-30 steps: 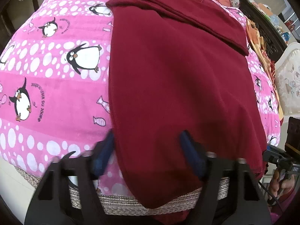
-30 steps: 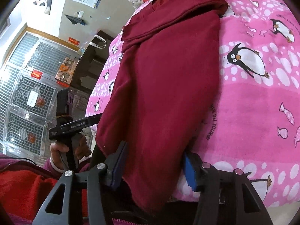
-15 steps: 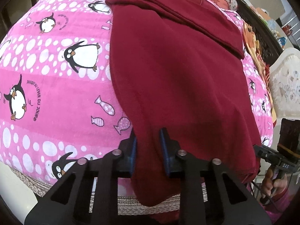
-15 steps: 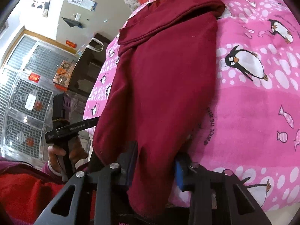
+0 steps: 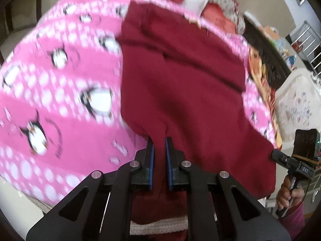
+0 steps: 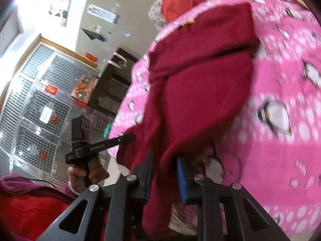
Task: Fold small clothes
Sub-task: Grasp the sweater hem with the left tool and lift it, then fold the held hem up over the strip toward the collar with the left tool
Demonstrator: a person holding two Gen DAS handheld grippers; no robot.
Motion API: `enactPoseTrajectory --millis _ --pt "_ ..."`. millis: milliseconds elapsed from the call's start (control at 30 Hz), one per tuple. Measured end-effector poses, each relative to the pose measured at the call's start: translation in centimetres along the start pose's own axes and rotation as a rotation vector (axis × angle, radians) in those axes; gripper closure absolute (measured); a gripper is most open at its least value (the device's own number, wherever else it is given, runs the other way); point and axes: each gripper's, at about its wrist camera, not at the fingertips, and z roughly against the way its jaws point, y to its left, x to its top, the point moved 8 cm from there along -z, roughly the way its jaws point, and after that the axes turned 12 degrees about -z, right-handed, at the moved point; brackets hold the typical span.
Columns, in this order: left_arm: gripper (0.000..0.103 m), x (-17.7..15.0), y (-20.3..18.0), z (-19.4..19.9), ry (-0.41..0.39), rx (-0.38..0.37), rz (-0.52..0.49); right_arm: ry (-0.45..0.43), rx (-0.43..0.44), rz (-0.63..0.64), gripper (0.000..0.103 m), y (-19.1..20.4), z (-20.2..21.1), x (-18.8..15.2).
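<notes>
A dark red garment [image 5: 180, 84] lies lengthwise on a pink penguin-print blanket [image 5: 50, 92], with its far end folded over. My left gripper [image 5: 159, 142] is shut on the garment's near left edge and lifts it. My right gripper [image 6: 164, 158] is shut on the near right corner of the same garment [image 6: 200, 92], which is bunched and raised off the blanket [image 6: 280, 140]. Each gripper shows in the other's view: the right one [image 5: 289, 160] and the left one [image 6: 100, 146].
Red and patterned cushions [image 5: 216, 18] lie beyond the blanket's far end. A white patterned chair [image 5: 297, 104] stands to the right. A dark cabinet [image 6: 112, 88] and metal window grilles [image 6: 36, 104] stand to the left. A woven edge [image 5: 160, 227] runs under the blanket's near side.
Both grippers closed on the garment's near edge, then lifted it and carried it toward the far end. The near part of the garment now bunches up off the blanket.
</notes>
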Motion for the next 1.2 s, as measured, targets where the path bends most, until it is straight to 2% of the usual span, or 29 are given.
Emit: enactPoseTrajectory --millis 100,233,400,433,467,500,533,733,800,933,1067,1100,1200 --pt "0.096 2.1 1.0 1.2 -0.050 -0.005 0.022 -0.039 0.030 0.015 0.089 0.9 0.1 1.9" --pt "0.096 4.0 1.3 0.9 -0.056 -0.024 0.030 -0.104 0.050 0.036 0.090 1.7 0.1 5.3" --pt "0.096 3.5 0.3 0.6 -0.045 0.001 -0.035 -0.031 -0.033 -0.007 0.088 0.7 -0.4 5.9" --pt "0.096 3.1 0.5 0.4 -0.035 0.000 -0.025 -0.005 -0.060 -0.016 0.075 0.1 -0.1 5.1" --pt "0.096 2.6 0.7 0.1 -0.022 -0.004 -0.011 0.015 -0.084 -0.028 0.051 -0.6 0.1 4.6" --pt "0.096 2.1 0.9 -0.2 -0.007 -0.006 0.007 0.036 -0.110 -0.048 0.044 -1.4 0.2 4.2" --pt "0.096 1.7 1.1 -0.3 0.002 -0.004 0.016 0.064 -0.131 -0.080 0.041 -2.6 0.3 3.1" --pt "0.096 -0.2 2.0 -0.2 0.034 0.020 0.033 0.179 -0.153 -0.176 0.041 -6.1 -0.1 -2.5" --pt "0.096 -0.7 2.1 -0.1 0.042 0.032 0.028 0.187 -0.147 -0.169 0.040 -6.3 -0.5 -3.4" --pt "0.096 -1.7 2.4 0.0 0.056 0.043 0.042 0.209 -0.076 -0.140 0.040 -4.7 -1.9 -3.9" --pt "0.096 -2.9 2.9 -0.4 0.081 0.047 0.064 0.237 -0.080 -0.090 0.041 -4.1 -3.7 -3.9" --pt "0.096 -3.3 2.9 -0.8 0.092 0.044 0.072 0.232 -0.062 -0.096 0.042 -4.0 -3.9 -3.7" --pt "0.096 -3.6 2.5 -1.4 0.104 0.026 0.078 0.197 -0.057 -0.114 0.055 -4.0 -4.8 -3.4"
